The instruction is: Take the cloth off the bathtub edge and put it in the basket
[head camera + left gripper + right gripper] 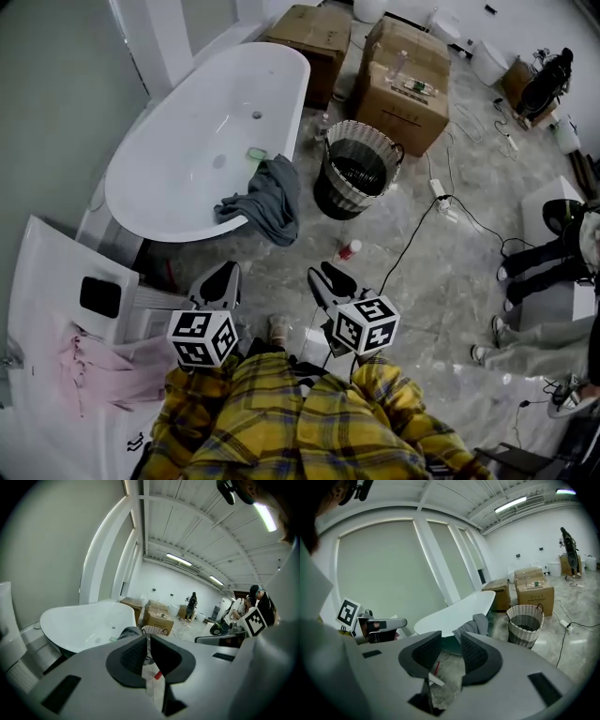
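yellow plaid shirt point(300, 417); grey left gripper point(225, 276), right gripper point(322, 273)

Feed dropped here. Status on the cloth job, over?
Left gripper shut, right gripper open, both empty. Cloth draped on bathtub edge. Basket beside it, small bottle on floor nearby.

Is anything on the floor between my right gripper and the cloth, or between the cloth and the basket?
Nothing visible. Bare floor lies between the right gripper and the cloth, and between cloth and wicker basket. A small red item lies off to the side.
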Demonstrator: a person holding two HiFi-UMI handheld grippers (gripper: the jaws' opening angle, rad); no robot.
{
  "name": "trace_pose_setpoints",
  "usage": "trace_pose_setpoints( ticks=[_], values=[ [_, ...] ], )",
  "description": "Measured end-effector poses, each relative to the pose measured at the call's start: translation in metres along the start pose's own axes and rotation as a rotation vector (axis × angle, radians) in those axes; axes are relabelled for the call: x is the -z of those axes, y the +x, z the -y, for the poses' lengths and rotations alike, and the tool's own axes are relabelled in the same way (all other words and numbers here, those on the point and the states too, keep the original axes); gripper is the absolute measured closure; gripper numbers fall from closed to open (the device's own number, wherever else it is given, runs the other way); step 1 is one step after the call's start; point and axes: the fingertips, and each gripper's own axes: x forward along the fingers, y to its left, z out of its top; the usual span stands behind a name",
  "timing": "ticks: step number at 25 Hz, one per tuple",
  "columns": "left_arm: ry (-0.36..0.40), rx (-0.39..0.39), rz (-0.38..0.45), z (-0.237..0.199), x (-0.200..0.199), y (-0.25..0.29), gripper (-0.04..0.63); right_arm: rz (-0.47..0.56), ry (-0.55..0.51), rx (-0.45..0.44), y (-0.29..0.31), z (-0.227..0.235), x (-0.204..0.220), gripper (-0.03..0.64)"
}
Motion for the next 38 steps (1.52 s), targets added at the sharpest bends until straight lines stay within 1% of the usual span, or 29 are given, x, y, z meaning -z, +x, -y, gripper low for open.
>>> trace_pose_setpoints(
  ticks=[5,14,19,24,30,33,38],
  values=[
    [0.002,-0.035,-0.010,-0.027,-0.007,0.021,0.558,-0.027,-0.012,-0.001,0.046,0.020,-0.015,0.499],
    [-0.051,-0.111,-0.030,-0.052,-0.008,0.042,0.558,-0.107,-0.050,-0.050,0.113,0.047,-0.030,0.482],
    [-0.099,-0.198,-0.014,-0.068,-0.015,0.064,0.558,-0.177,-0.081,-0.108,0.158,0.068,-0.034,0.463],
    [-0.144,-0.270,0.019,-0.068,-0.025,0.086,0.558,-0.235,-0.092,-0.170,0.191,0.089,-0.040,0.446],
    [-0.181,-0.377,0.012,-0.068,-0.027,0.096,0.558,-0.319,-0.107,-0.239,0.228,0.106,-0.036,0.420],
    [-0.213,-0.422,0.016,-0.070,-0.027,0.097,0.558,-0.337,-0.102,-0.249,0.244,0.113,-0.032,0.402],
    [-0.239,-0.492,0.021,-0.071,-0.025,0.093,0.558,-0.394,-0.082,-0.229,0.267,0.122,-0.014,0.380]
  ],
)
